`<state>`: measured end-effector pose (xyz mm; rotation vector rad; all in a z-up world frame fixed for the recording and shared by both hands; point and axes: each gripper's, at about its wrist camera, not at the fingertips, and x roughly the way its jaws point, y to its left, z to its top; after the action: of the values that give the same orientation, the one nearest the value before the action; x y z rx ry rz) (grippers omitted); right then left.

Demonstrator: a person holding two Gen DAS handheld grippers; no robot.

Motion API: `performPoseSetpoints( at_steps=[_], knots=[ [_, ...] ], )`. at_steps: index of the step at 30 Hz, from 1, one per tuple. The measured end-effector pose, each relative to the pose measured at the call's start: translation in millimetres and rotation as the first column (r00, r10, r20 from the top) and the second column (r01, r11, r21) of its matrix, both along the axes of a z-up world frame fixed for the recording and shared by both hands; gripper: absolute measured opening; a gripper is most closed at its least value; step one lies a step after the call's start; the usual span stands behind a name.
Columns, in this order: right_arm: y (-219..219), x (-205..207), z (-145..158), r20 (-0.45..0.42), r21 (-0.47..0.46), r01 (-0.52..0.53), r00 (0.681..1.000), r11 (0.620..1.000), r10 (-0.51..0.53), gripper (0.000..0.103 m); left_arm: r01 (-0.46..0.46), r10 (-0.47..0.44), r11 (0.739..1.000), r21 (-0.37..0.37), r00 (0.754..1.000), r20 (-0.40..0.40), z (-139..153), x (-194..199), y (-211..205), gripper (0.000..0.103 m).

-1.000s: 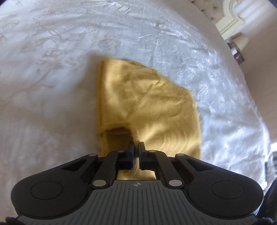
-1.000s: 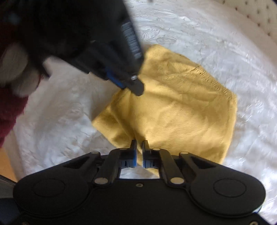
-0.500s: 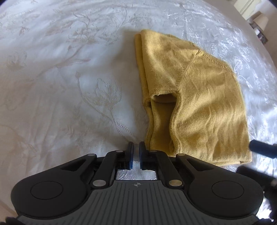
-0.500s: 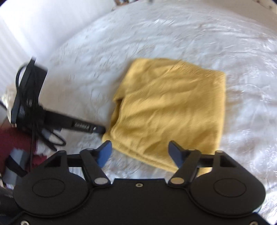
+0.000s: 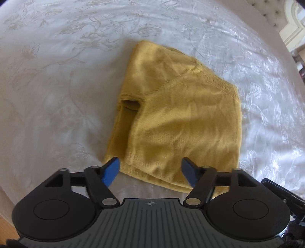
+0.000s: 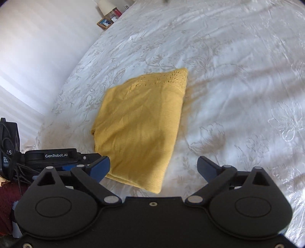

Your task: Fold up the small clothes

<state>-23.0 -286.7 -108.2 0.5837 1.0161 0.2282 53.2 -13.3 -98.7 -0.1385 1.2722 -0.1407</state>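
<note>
A small mustard-yellow knit garment (image 5: 177, 122) lies folded into a rough rectangle on the white bedspread (image 5: 57, 95); a sleeve opening shows on its left side. My left gripper (image 5: 150, 168) hovers over the garment's near edge, its jaws opening, the blue pads clear of the cloth. In the right wrist view the same garment (image 6: 139, 126) lies flat. My right gripper (image 6: 153, 166) stands over its near right corner, jaws opening wide and holding nothing. The left gripper's body (image 6: 57, 156) shows at that view's left edge.
The bedspread (image 6: 238, 85) stretches far to the right and back. A bedside table with a lamp and picture frame (image 6: 106, 21) stands at the bed's far end by a white wall. A tufted headboard (image 5: 270, 17) rises at the upper right.
Both grippers went from shut to open and let the garment go. The right gripper swung away to the garment's right side; the left shifted along its near edge.
</note>
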Motion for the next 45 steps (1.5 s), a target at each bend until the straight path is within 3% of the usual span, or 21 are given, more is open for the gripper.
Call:
performPoseSetpoints(
  at_steps=[4, 14, 24, 29, 39, 45],
  knots=[
    [-20, -10, -11, 0.001, 0.061, 0.043, 0.999, 0.997, -0.043, 0.103, 0.055, -0.054, 0.997, 0.062, 0.998, -0.014, 2, -2, -24, 0.093],
    [-49, -19, -32, -0.021, 0.171, 0.102, 0.995, 0.980, -0.100, 0.103, 0.172, -0.172, 0.979, 0.105, 0.985, -0.009, 2, -9, -63, 0.093],
    [-54, 0, -30, -0.027, 0.156, 0.084, 0.996, 0.984, -0.080, 0.103, 0.173, -0.174, 0.984, 0.038, 0.984, 0.028, 1, -6, -42, 0.093],
    [-50, 21, -32, -0.051, 0.194, 0.102, 0.994, 0.976, -0.094, 0.103, 0.185, -0.183, 0.983, -0.015, 0.981, 0.071, 4, 8, -19, 0.094],
    [-28, 75, -44, -0.103, 0.204, 0.159, 0.985, 0.966, -0.140, 0.103, 0.224, -0.208, 0.971, -0.084, 0.964, 0.167, 2, 63, 18, 0.101],
    [-2, 108, -62, -0.144, 0.222, 0.150, 0.982, 0.963, -0.120, 0.103, 0.184, -0.166, 0.971, -0.154, 0.978, 0.128, -26, 108, 38, 0.101]
  ],
)
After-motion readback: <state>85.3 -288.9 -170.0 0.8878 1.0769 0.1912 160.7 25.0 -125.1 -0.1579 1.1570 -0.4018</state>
